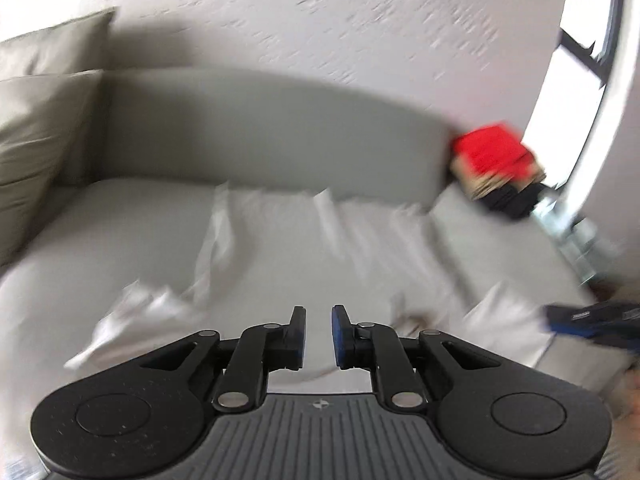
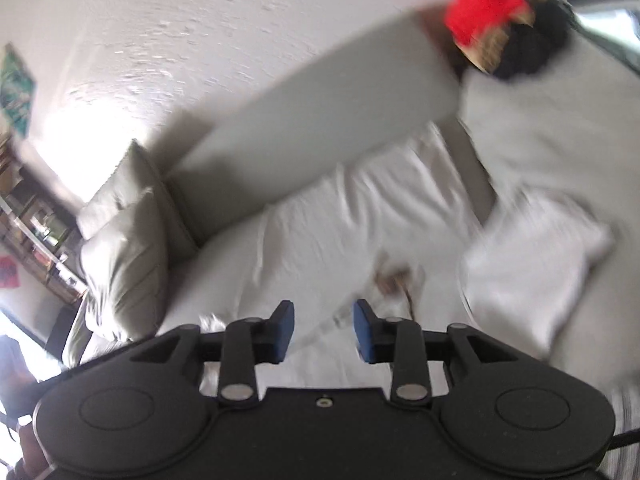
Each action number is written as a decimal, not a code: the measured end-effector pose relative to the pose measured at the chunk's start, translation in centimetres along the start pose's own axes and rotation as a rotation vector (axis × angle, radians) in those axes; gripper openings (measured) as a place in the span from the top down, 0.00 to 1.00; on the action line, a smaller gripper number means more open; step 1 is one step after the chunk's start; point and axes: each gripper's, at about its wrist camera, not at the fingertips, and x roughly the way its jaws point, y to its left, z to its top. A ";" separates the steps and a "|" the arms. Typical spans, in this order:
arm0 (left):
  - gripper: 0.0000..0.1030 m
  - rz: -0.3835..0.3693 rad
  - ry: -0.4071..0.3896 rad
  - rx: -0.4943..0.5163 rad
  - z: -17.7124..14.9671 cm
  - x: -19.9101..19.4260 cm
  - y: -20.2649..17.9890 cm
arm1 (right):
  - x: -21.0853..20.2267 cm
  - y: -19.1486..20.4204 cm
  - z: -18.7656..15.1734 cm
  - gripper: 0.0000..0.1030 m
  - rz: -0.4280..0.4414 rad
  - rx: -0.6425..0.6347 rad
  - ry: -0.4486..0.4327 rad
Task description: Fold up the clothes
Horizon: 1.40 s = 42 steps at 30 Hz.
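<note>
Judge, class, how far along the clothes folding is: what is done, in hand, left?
Done: a stack of folded clothes, red on top, sits at the sofa's far end, and a folded white piece lies nearby. In hand: nothing; the left gripper and right gripper are open above a white garment. Left: that garment, spread out and wrinkled.

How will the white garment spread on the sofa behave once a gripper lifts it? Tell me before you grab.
The white garment lies rumpled in soft creases, so it is probably floppy and will likely drape and sag from a pinch. It looks thin, so likely light. Pushed, it would probably bunch rather than slide on the sofa. Both the left gripper and right gripper are open.
</note>
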 end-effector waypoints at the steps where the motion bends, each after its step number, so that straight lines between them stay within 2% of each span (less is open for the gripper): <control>1: 0.87 -0.009 -0.005 -0.002 0.6 1.2 -0.1 | 0.7 -0.2 0.8 0.69 -0.007 -0.003 -0.012; 2: 0.87 -0.016 -0.009 -0.002 1.3 2.5 -0.2 | 1.8 -0.6 1.8 0.69 -0.019 0.003 -0.027; 3: 0.87 -0.001 -0.006 0.012 1.7 4.1 -0.4 | 3.0 -1.2 2.6 0.75 -0.030 0.016 -0.045; 4: 0.88 0.016 0.001 0.027 2.0 5.9 -0.5 | 4.1 -2.0 3.3 0.87 -0.042 0.032 -0.073; 6: 0.92 0.032 0.021 0.025 2.3 9.3 -0.2 | 6.3 -3.6 4.4 0.90 -0.079 0.068 -0.128; 9: 0.91 0.017 0.034 -0.013 2.1 14.2 1.9 | 9.9 -7.0 5.7 0.90 -0.150 0.148 -0.178; 13: 0.92 0.094 0.091 0.008 1.5 20.8 5.1 | 15.9 -11.6 6.1 0.89 -0.196 0.234 -0.086; 15: 0.93 0.129 0.131 0.004 0.8 23.8 6.7 | 17.8 -12.2 5.3 0.89 -0.209 0.189 -0.045; 17: 0.94 0.151 0.181 -0.051 -0.3 25.7 8.7 | 19.7 -12.7 4.6 0.88 -0.221 0.144 -0.005; 18: 0.92 0.170 0.190 -0.055 -0.6 26.0 9.3 | 20.6 -13.0 4.2 0.94 -0.231 0.121 0.013; 19: 0.92 0.215 0.183 -0.051 -0.7 26.0 9.8 | 20.3 -13.0 3.8 1.00 -0.300 0.099 -0.018; 21: 0.92 0.329 0.173 -0.051 -0.4 25.6 10.8 | 19.8 -13.0 3.1 1.00 -0.437 0.056 -0.078; 23: 0.92 0.438 0.167 -0.058 -0.2 25.4 12.2 | 19.1 -14.2 3.1 1.00 -0.580 0.122 -0.119; 24: 0.91 0.440 0.165 -0.069 0.0 25.4 12.7 | 19.0 -14.8 3.3 1.00 -0.564 0.153 -0.113; 26: 0.92 0.524 0.138 -0.075 0.3 24.7 12.8 | 18.6 -15.9 3.7 1.00 -0.534 0.212 -0.102; 27: 0.94 0.562 0.124 -0.079 0.5 24.4 12.8 | 18.5 -15.1 3.8 1.00 -0.547 0.176 -0.096; 30: 0.94 0.516 0.054 -0.136 1.3 23.0 13.5 | 17.7 -13.1 4.1 0.94 -0.532 0.138 -0.123; 34: 0.97 0.449 -0.035 -0.209 2.3 21.4 14.4 | 17.3 -11.3 5.0 0.93 -0.403 0.172 -0.163; 36: 0.97 0.256 -0.002 -0.180 2.6 23.0 13.8 | 18.3 -10.9 5.6 0.88 -0.303 0.178 -0.147; 37: 0.96 0.175 0.032 -0.132 2.4 23.9 13.0 | 19.4 -11.0 5.8 0.87 -0.254 0.180 -0.121; 38: 0.95 0.130 0.072 -0.081 2.0 24.8 12.1 | 20.4 -11.1 6.0 0.87 -0.207 0.182 -0.094; 40: 0.94 0.123 0.160 0.016 1.1 26.8 10.7 | 22.5 -11.7 5.8 0.87 -0.178 0.166 -0.043; 41: 0.94 0.175 0.172 0.043 0.7 27.4 10.6 | 23.3 -12.1 5.6 0.89 -0.181 0.158 -0.023; 42: 0.92 0.232 0.183 0.069 0.3 27.9 10.7 | 24.1 -12.5 5.5 1.00 -0.188 0.148 -0.007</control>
